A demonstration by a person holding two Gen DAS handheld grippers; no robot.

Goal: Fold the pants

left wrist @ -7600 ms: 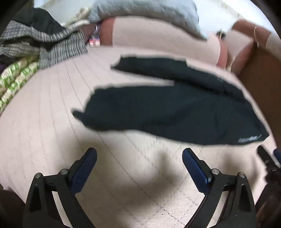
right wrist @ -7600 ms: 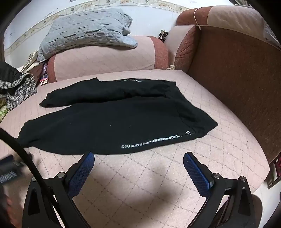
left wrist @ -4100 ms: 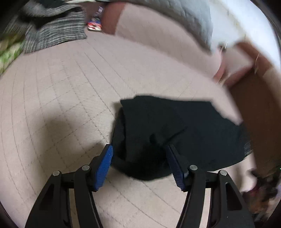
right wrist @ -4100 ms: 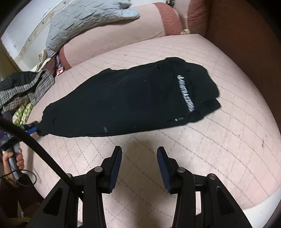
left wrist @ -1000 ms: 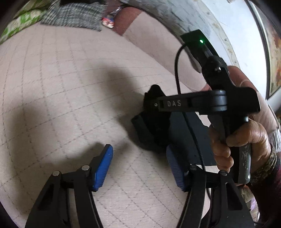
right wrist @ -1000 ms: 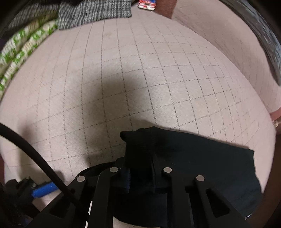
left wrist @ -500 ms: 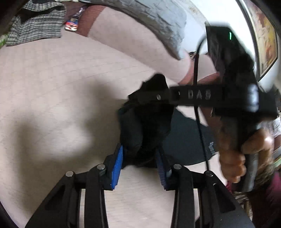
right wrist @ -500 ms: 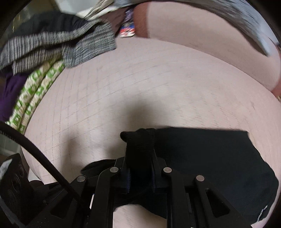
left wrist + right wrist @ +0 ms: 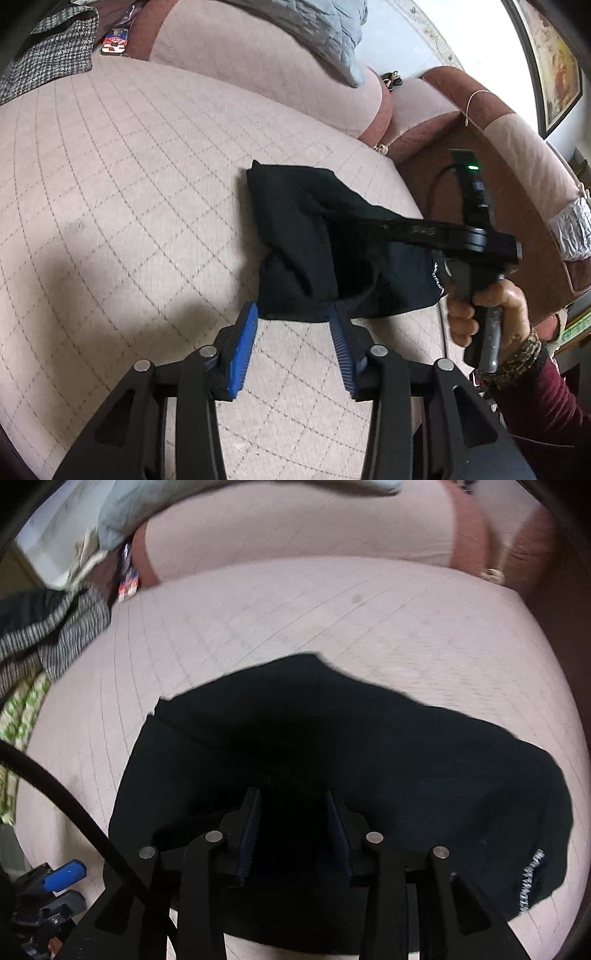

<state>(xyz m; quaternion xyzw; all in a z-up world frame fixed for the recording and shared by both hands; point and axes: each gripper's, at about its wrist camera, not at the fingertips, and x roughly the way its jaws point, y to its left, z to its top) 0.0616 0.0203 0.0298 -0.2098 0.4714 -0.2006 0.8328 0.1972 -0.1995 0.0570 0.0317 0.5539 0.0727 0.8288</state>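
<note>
While the black pants point(image 9: 314, 236) lie bunched in a folded heap on the quilted pink sofa seat point(image 9: 122, 177), toward its right end near the brown armrest point(image 9: 517, 192), I see white lettering along one edge of the cloth. From my left wrist view, the left hand-held gripper point(image 9: 291, 334) has its blue-padded fingers point(image 9: 242, 341) parted, and the near hem of the pants sits at their tips; I cannot tell whether the pads touch the fabric. From my right wrist view, the right hand-held gripper point(image 9: 293, 829) hangs over the pants point(image 9: 369, 760) with its fingers apart by a moderate gap and only dark cloth between them, nothing pinched that I can make out. The right hand point(image 9: 487, 314) wraps that gripper's handle. Farther out, a houndstooth garment point(image 9: 48, 59) rests at the seat's left end, and a grey quilted blanket point(image 9: 317, 33) drapes over the backrest.
</note>
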